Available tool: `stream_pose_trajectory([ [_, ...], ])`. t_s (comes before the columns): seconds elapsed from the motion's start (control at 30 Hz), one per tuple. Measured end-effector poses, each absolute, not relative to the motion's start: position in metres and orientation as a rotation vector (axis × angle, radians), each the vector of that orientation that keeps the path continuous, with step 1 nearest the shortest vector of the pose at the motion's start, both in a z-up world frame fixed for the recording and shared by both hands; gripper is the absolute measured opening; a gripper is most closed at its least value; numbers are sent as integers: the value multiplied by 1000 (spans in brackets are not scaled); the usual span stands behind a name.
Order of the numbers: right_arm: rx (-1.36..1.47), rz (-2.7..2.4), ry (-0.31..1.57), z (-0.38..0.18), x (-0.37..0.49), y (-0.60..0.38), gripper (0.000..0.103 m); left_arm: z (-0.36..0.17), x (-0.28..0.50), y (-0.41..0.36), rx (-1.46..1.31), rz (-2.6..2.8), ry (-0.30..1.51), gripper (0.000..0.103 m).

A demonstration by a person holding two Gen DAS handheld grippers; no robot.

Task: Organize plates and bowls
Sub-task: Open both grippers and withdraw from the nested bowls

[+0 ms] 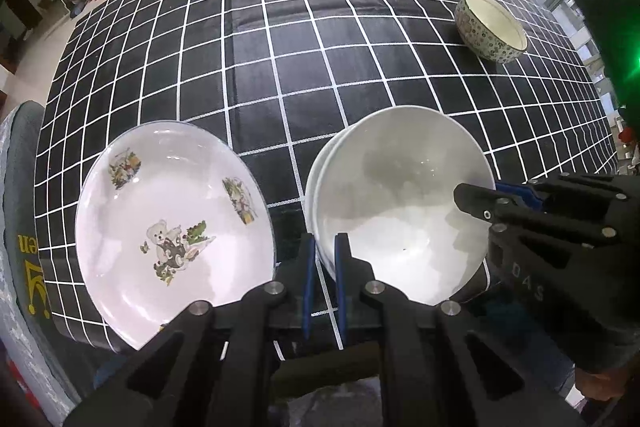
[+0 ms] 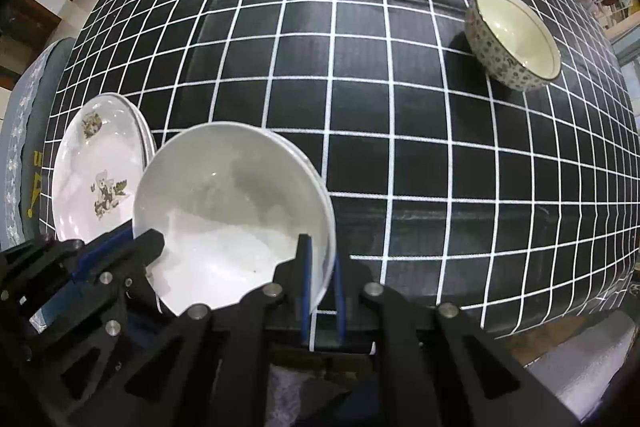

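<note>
We hold the white bowl (image 1: 400, 203) from both sides near the front edge of the bench (image 1: 280, 67), which is covered with a black cloth crossed by white grid lines. Our left hand-held gripper (image 1: 325, 259) pinches the bowl's near-left rim between its blue pads, the jaws drawn close together with only the bowl wall between them. Our right hand-held gripper (image 2: 322, 267) does the same on the opposite rim, its blue pads pressed onto the wall from inside and outside. In the left wrist view a second white rim shows just behind the bowl's left edge, so it seems to sit in another bowl, though we cannot tell that for certain.

Just beside the bowl on its left lies the picture plate (image 1: 172, 227), white with a bear and small printed figures; in the right wrist view a second rim shows at its far edge. The two pieces are close but do not touch.

The patterned bowl (image 1: 492, 27), speckled outside and cream inside, stands upright well apart at the far right of the bench.
</note>
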State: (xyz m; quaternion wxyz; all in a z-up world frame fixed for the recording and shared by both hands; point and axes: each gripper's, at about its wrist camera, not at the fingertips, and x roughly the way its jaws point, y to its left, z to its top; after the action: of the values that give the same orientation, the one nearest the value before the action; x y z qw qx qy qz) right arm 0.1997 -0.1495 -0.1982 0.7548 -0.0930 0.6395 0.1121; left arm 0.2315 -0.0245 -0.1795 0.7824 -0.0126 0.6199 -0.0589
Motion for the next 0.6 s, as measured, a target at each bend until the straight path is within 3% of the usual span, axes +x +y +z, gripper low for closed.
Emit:
stream_pose_trajectory([
  [0.6,-198,229,1396,-195,205,-147,16,-174,231,-20,-72,-140,1329,8],
])
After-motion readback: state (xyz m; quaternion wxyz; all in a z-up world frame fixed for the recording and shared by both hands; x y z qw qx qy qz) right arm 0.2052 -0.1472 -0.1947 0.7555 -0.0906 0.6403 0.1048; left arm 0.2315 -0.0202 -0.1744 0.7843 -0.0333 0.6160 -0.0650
